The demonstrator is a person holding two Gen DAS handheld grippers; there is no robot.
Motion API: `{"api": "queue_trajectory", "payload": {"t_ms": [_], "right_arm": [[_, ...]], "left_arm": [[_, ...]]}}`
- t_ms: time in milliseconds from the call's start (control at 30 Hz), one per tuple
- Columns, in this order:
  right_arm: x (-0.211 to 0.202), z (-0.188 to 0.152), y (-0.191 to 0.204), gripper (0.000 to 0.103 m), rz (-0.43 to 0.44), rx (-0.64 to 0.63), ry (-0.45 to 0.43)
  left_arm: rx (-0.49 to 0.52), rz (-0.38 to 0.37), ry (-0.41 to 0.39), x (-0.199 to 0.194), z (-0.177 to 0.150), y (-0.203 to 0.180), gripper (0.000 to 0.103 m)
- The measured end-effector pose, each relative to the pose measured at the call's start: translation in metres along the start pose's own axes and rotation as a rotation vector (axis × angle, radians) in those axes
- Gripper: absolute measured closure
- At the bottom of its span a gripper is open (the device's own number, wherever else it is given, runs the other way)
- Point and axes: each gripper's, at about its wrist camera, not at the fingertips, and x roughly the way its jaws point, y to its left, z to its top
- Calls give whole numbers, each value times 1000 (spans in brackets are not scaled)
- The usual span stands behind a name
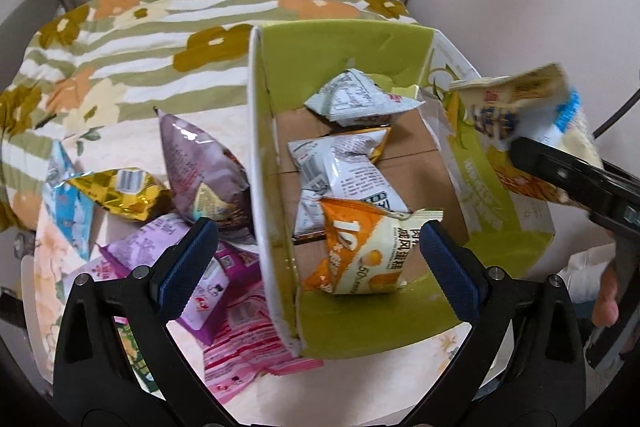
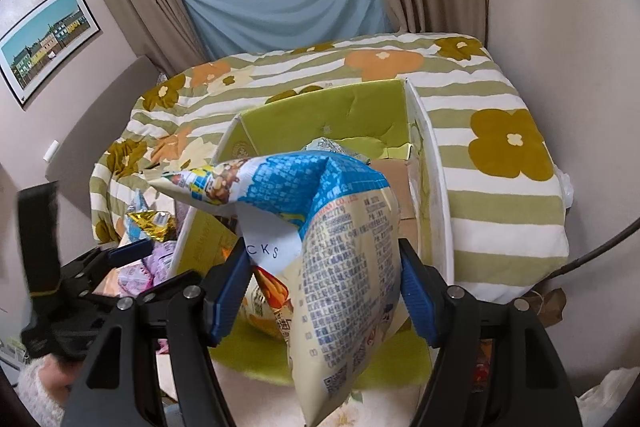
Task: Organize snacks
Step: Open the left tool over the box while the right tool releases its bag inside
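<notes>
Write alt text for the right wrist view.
The right gripper clamps a cream and blue plastic snack bag above an open green-lined cardboard box. The box sits on a floral striped quilt; more snack packets lie left of it.

Box [image 1: 340, 59] is showing lime-green inside with a brown floor, orange-and-cream packet [image 1: 360, 251] lying in it, purple [image 1: 200, 163] and gold [image 1: 128, 195] packets sitting outside, quilt [image 1: 132, 39] running green-white stripes with orange and olive flowers, blue-and-cream bag [image 2: 344, 247] between blue pads [image 2: 416, 299].
</notes>
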Motion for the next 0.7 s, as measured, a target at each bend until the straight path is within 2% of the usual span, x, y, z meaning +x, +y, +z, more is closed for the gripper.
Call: {"api": "queue_trajectory", "payload": {"t_ms": [167,233,267,300,433,700], "right_arm": [[26,8,-5,34,-10,27,18],[32,9,-6,25,-5,36,8],[33,10,-7,16,-4,36,4],[33,9,-7,13,-5,37,0],[26,4,-6,13,13,35,-19],[15,-2,-1,13,13,-4,2]], "left_arm": [[-12,24,9,-1,0,6,3],[-19,33,11,-1,-2,8,3],[-20,39,11,-2,-2,9,3],[-20,46,12,-2,-4,10,3],[-7,91,6,-6,-7,11,3],[-24,88,-35,-33,-12,20,3]]}}
